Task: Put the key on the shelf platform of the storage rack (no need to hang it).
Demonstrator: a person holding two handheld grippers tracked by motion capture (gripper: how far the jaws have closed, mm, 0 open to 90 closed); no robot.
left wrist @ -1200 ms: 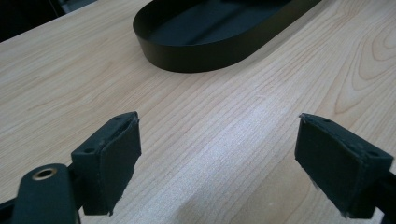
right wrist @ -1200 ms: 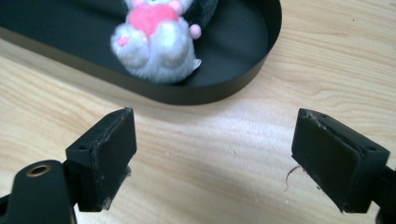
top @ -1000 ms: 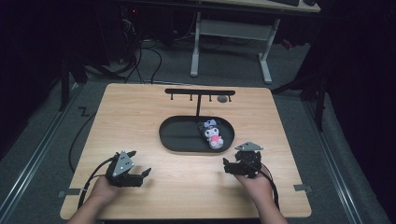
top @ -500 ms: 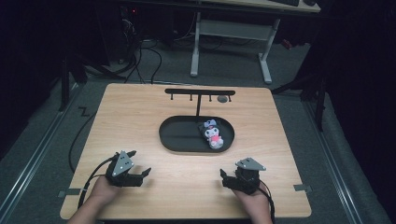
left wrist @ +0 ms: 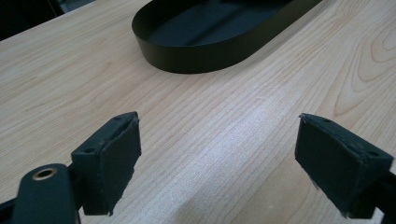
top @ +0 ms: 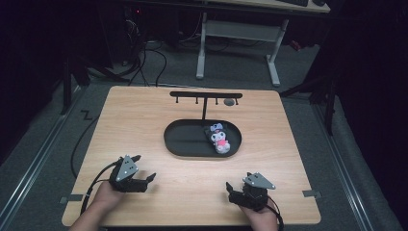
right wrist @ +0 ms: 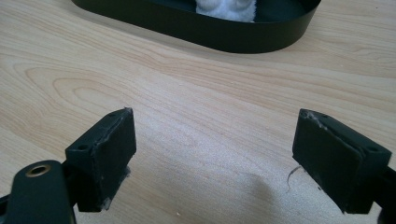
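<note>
Plush toy (top: 219, 139) at the black tray's (top: 180, 144) right end, lengthwise toward the rack; nearer the right gripper (top: 234, 194). Both released, left gripper (top: 144, 168) too.

Bright, evenly lit table (top: 144, 120) amid dark surroundings; soft close-up focus.

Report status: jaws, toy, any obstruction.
Left gripper and right gripper open, empty, near table edge. Small plush toy lies in black oval tray. Path clear.

Plush toy (right wrist: 227, 9) cut off at top edge, small round object (top: 229, 102) on rack perhaps unidentifiable
</note>
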